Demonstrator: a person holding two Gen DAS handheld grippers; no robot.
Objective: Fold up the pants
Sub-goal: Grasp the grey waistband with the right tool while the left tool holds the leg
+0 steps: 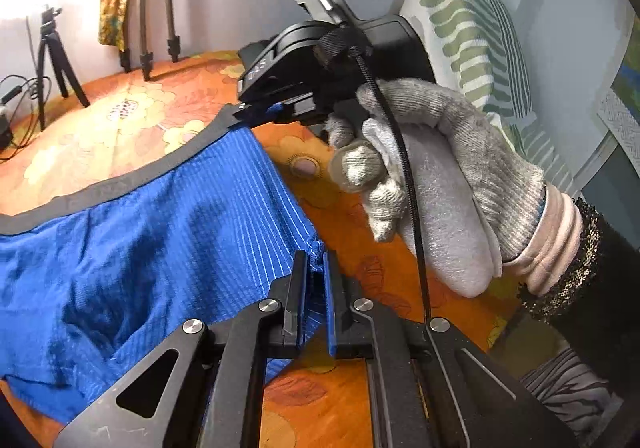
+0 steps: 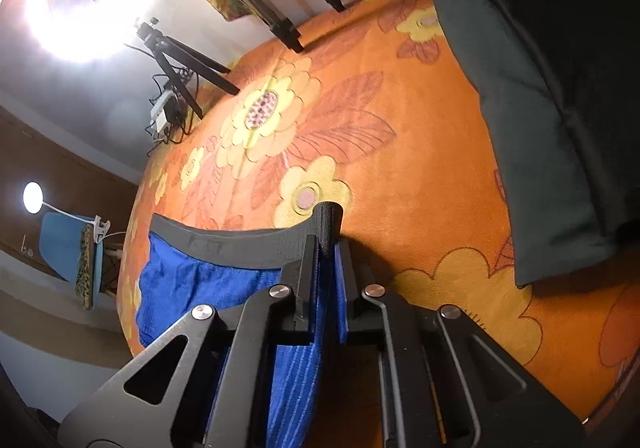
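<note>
- Blue ribbed pants (image 1: 132, 232) are pinched at a side edge in our left hand-held gripper (image 1: 315, 288), jaws pressed tight on the fabric.
- Our right hand-held gripper (image 2: 325, 280) is clamped on the dark grey waistband (image 2: 240, 246) corner.
- Pants sit on the orange flowered bedspread (image 2: 380, 152).
- Farther back we've got a folded dark garment (image 2: 540, 120), and tripods (image 2: 180, 64) by the wall.

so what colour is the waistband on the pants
Dark grey waistband on blue pinstriped pants; clearest in the right wrist view.
</note>
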